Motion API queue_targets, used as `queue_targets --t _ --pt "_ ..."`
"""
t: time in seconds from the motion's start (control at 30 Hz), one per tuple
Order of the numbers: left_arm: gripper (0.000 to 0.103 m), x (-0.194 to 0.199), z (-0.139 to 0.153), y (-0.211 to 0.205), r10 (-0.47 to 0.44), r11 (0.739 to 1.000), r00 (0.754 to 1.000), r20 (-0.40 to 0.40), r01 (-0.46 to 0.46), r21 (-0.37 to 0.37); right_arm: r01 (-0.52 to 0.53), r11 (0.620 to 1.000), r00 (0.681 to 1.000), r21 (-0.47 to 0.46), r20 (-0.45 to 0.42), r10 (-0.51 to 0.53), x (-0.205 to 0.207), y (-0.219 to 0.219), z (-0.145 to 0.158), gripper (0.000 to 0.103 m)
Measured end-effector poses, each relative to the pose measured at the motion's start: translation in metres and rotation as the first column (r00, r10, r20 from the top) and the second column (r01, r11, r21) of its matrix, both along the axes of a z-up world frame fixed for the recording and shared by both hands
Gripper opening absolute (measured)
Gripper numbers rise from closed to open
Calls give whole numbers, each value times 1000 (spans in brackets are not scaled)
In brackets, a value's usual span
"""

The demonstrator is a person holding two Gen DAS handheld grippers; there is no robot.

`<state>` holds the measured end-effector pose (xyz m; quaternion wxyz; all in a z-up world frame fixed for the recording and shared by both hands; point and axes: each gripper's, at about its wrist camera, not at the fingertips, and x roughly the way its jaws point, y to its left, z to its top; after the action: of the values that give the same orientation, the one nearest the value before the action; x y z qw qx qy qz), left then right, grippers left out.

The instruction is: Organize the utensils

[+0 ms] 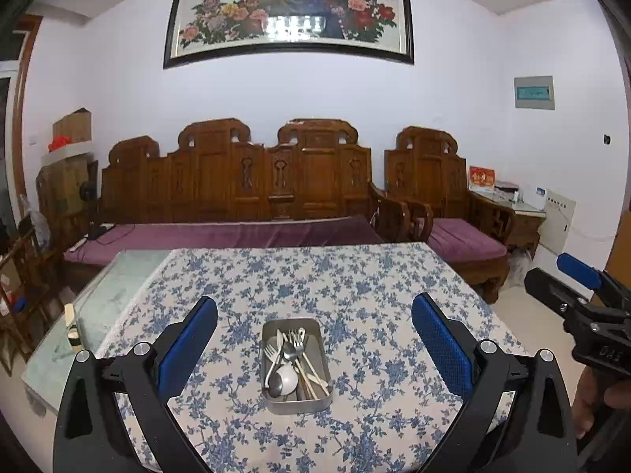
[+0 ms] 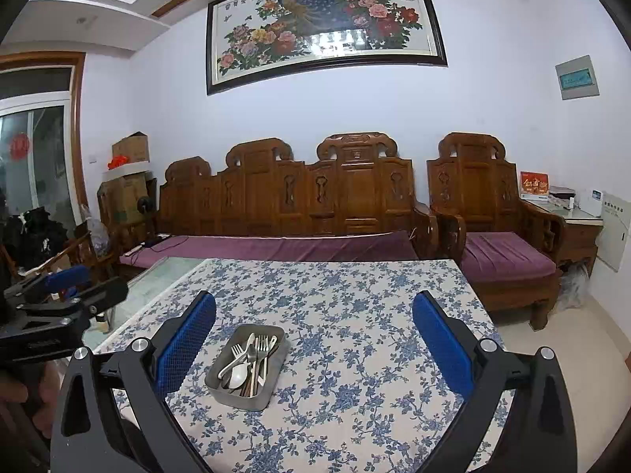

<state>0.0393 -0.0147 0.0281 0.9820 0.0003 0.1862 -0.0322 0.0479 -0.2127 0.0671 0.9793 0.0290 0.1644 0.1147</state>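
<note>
While spread wide, both grippers' fingers (image 1: 441, 339) apparently empty

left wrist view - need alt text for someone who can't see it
A metal tray holding forks, spoons and chopsticks sits on a blue floral tablecloth, framed between the open blue-padded fingers of the left gripper, which holds nothing. The right gripper juts in at the right edge, and a carved wooden sofa stands behind the table under a peony painting.
</note>
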Motion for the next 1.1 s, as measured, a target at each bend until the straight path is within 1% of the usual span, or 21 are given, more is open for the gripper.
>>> queue_targets --t 0.17,1.1 --pt "95 -5 4 -1 4 1000 1000 16 -4 -3 6 1000 1000 -4 6 -6 -4 2 3 100" --pt "95 -6 1 -2 6 1000 1000 11 -6 -11 20 1000 1000 -11 -6 -20 -1 3 -3 100"
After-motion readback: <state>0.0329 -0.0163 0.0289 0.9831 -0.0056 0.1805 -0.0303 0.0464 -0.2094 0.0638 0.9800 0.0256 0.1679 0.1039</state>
